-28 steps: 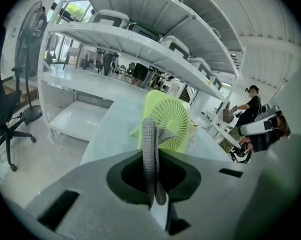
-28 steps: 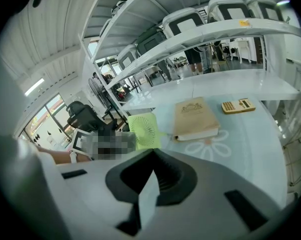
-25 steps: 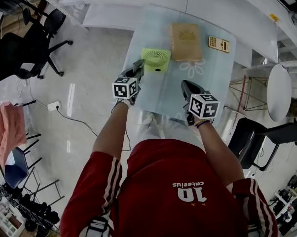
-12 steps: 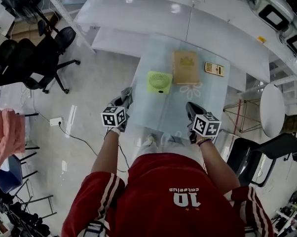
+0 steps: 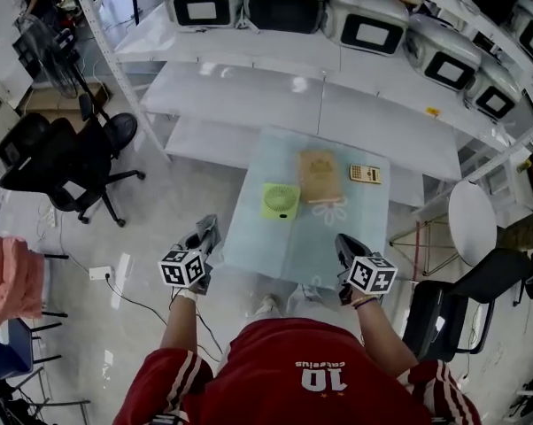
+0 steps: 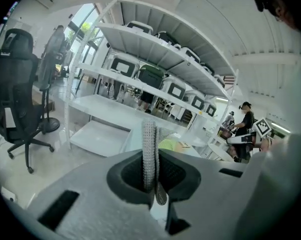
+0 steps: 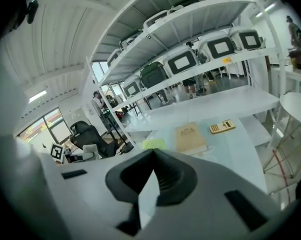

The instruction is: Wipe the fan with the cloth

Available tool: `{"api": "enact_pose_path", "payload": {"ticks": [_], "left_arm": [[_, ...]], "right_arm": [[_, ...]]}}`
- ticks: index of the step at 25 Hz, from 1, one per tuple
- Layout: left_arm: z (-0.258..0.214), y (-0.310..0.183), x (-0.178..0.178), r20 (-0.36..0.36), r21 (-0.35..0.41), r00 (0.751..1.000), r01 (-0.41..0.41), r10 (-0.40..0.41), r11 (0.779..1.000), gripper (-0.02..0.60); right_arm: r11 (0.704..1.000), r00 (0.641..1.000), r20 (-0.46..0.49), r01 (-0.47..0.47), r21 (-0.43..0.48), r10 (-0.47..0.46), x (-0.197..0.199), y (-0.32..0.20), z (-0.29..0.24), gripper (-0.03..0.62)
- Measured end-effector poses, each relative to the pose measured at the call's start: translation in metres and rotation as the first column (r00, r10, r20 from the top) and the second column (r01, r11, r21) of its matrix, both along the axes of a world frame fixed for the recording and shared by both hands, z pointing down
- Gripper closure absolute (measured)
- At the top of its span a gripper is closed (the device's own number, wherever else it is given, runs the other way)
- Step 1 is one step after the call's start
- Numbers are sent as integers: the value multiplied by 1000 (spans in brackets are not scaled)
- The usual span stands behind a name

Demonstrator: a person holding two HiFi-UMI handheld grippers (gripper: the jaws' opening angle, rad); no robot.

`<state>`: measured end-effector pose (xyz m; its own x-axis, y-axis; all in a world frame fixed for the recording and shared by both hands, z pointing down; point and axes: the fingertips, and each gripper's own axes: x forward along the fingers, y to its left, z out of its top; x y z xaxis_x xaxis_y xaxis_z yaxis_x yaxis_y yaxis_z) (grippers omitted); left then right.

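The small light-green square desk fan lies flat, grille up, on the left part of the pale glass-topped table, well apart from both tools, so no wiping is under way. The folded grey knitted cloth is pinched between the closed jaws of the left gripper, its edge standing up past the tips. That grip would suit pressing the fabric against the grille once it is carried over. This gripper hangs off the table's near left corner, above the floor. The right gripper sits over the near right edge of the table with its jaws pressed together and nothing between them. It is probably kept free to steady the fan.

Just right of the fan, almost touching it, lies a tan hardback book, and further right a small beige calculator. The book crowds the fan's right side, so a wide stroke could nudge it. The near and left sides of the fan are open.

Beyond the table stands white shelving bearing grey box-shaped devices with dark screens. Black office chairs stand on the floor at left, and a white round side table at right
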<state>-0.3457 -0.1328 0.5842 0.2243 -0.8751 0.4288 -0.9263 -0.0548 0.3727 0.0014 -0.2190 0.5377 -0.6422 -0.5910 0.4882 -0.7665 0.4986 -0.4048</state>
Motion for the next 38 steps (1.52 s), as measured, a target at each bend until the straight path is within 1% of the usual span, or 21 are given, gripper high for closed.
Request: {"api": "enact_pose_path", "payload": {"ticks": [4, 6, 8, 12, 16, 19, 21, 23, 25, 27, 28, 30, 33, 38], "left_arm": [[-46, -10, 10, 17, 67, 999, -42, 41, 997, 554], [-72, -13, 20, 23, 109, 998, -62, 59, 992, 554], [-96, -16, 35, 7, 143, 996, -85, 85, 986, 554], [-127, -12, 76, -34, 182, 986, -152, 161, 972, 552], [-158, -1, 120, -8, 218, 979, -199, 206, 955, 552], [-187, 10, 161, 0, 271, 971, -231, 240, 934, 552], [-202, 21, 192, -33, 305, 963, -246, 268, 920, 552], [-211, 37, 225, -92, 330, 950, -253, 297, 910, 552], [-217, 58, 256, -145, 349, 936, -255, 321, 902, 552], [-222, 80, 287, -172, 363, 926, -257, 335, 896, 552], [-223, 91, 301, -172, 367, 925, -260, 340, 893, 552], [-227, 113, 325, -155, 370, 927, -265, 341, 890, 552], [-236, 144, 350, -107, 381, 943, -254, 315, 889, 552], [-253, 197, 376, 15, 405, 962, -257, 274, 878, 552]], "right_arm": [[998, 999, -11, 30, 50, -30, 6, 9, -36, 588], [998, 1000, 24, 18, 58, -20, 11, 8, -56, 588], [997, 998, 55, 6, 83, -11, 15, 1, -80, 588], [983, 998, 59, 13, 185, -24, 24, -6, -133, 588], [967, 994, 105, -13, 253, -14, 49, 3, -182, 588], [955, 995, 103, -14, 295, -17, 79, 24, -208, 588], [948, 995, 95, -16, 319, -15, 103, 44, -218, 588], [943, 996, 93, -24, 332, -7, 129, 63, -221, 588], [945, 996, 92, -34, 325, 4, 156, 82, -215, 588], [950, 995, 94, -48, 308, 20, 183, 101, -206, 588], [952, 995, 96, -56, 301, 28, 196, 111, -203, 588], [952, 995, 98, -64, 300, 36, 217, 131, -199, 588], [946, 996, 83, -52, 320, 27, 240, 160, -200, 588], [937, 999, 42, -2, 350, -14, 263, 216, -196, 588]]}}
